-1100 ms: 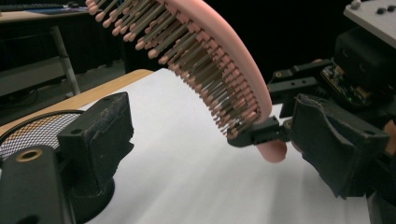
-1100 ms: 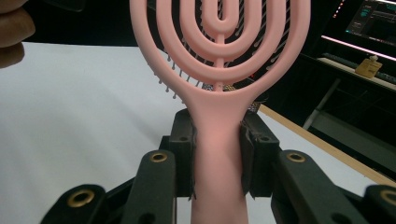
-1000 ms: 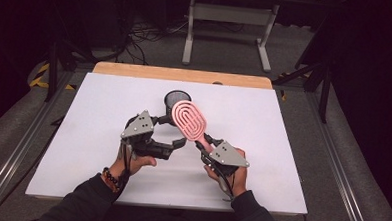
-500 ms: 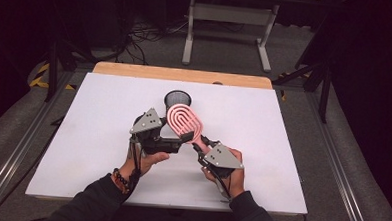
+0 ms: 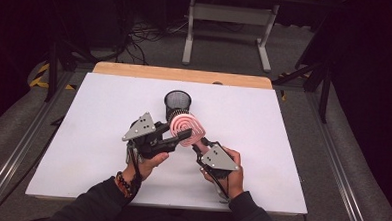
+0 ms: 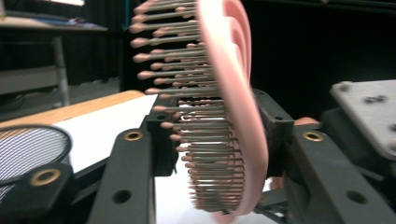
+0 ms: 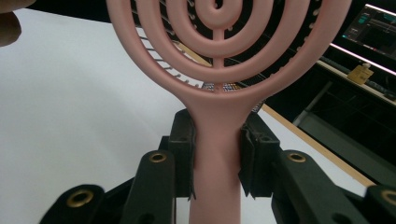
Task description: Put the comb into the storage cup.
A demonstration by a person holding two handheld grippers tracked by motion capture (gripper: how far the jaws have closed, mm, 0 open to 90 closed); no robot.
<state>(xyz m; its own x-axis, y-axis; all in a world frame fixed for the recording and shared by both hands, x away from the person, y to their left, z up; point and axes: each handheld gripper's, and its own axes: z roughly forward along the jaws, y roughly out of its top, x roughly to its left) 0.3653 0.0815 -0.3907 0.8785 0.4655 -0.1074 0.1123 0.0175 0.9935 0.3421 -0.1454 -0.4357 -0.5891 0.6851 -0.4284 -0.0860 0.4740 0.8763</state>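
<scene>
Pink brush (image 5: 185, 128) hangs above the surface (image 5: 84, 110), handle clamped in the right hand-held gripper (image 5: 201, 145); the left hand-held gripper (image 5: 180, 136) has just closed on its head, likely a handover beside the cup (image 5: 177, 102).

One hairbrush (image 5: 185, 127), one mesh cup (image 5: 178, 102)

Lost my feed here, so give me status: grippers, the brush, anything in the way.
Right gripper shut on pink hairbrush handle. Left gripper just closed on its head. Mesh cup close behind the brush.
</scene>
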